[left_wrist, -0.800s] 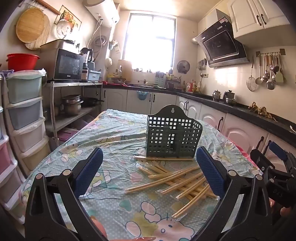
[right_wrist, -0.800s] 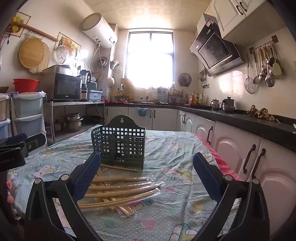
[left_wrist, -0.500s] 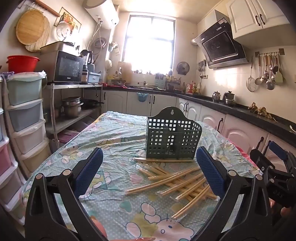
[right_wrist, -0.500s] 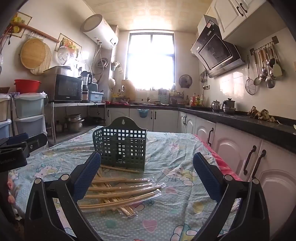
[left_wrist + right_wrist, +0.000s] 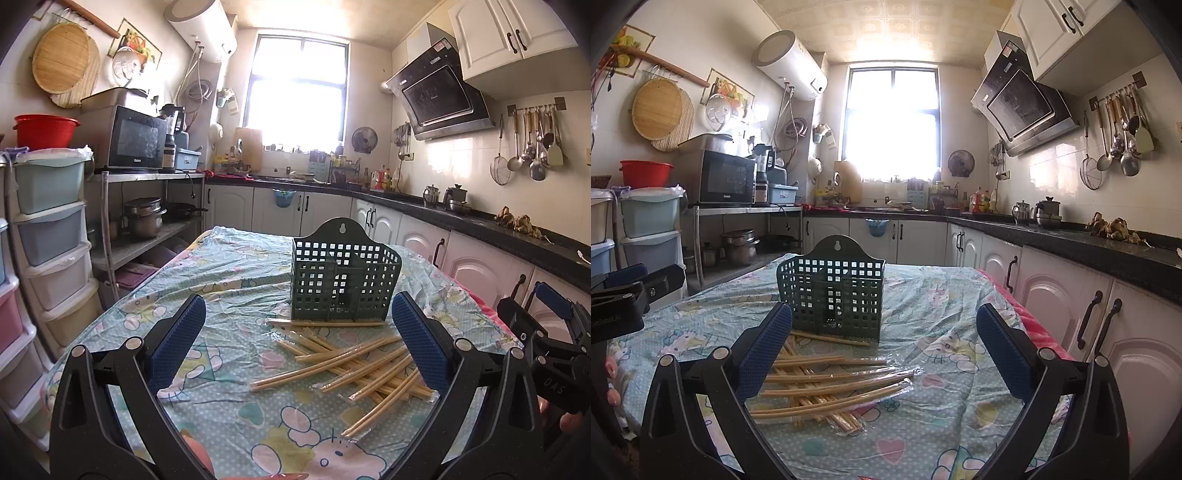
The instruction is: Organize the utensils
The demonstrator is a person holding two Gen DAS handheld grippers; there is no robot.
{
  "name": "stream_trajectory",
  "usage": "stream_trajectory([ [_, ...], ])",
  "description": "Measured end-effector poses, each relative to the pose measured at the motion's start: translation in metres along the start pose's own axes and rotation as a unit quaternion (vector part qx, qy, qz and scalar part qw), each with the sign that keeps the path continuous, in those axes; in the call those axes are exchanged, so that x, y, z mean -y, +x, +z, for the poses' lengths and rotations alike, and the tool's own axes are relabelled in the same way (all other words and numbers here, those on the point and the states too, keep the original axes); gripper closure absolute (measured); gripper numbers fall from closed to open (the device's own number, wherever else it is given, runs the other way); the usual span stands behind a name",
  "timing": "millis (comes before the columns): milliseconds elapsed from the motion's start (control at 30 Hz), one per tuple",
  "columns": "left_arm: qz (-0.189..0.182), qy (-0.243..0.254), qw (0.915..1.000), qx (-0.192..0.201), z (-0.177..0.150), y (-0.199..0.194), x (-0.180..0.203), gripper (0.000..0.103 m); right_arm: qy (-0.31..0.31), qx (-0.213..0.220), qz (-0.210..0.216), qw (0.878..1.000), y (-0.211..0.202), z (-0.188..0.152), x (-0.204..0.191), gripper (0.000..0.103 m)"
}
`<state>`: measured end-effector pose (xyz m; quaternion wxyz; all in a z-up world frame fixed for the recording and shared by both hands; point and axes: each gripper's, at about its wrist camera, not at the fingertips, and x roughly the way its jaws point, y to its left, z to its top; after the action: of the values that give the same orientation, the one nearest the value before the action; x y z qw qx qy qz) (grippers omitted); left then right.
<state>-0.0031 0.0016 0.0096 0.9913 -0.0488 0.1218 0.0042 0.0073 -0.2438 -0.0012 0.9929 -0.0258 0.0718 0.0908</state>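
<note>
A dark green lattice utensil holder (image 5: 343,282) stands upright on the table; it also shows in the right wrist view (image 5: 833,295). Several pairs of wrapped bamboo chopsticks (image 5: 354,363) lie scattered in front of it, also seen in the right wrist view (image 5: 827,384). My left gripper (image 5: 297,341) is open and empty, held above the table short of the chopsticks. My right gripper (image 5: 884,349) is open and empty, above the chopsticks' right side. Each gripper shows at the edge of the other's view.
The table wears a light blue cartoon-print cloth (image 5: 229,280) under clear plastic. Plastic drawer units (image 5: 48,236) and a shelf with a microwave (image 5: 136,142) stand left. Counter and white cabinets (image 5: 1071,295) run along the right.
Both grippers have drifted slightly; the holder and chopsticks sit a little lower and nearer in both views. Nothing was taken hold of; both stay open.
</note>
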Motion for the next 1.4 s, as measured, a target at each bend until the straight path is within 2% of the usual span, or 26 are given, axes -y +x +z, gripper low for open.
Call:
stream_trajectory([
  [1000,0.000,0.002,1.0000,0.007,0.006,-0.005,0.003,0.010,0.000,0.002,0.001,1.000,-0.001,0.000,0.000,0.006],
  [1400,0.001,-0.013,0.9998,-0.012,0.011,0.006,-0.005,0.010,0.006,-0.017,0.000,1.000,0.008,-0.001,0.006,0.006],
])
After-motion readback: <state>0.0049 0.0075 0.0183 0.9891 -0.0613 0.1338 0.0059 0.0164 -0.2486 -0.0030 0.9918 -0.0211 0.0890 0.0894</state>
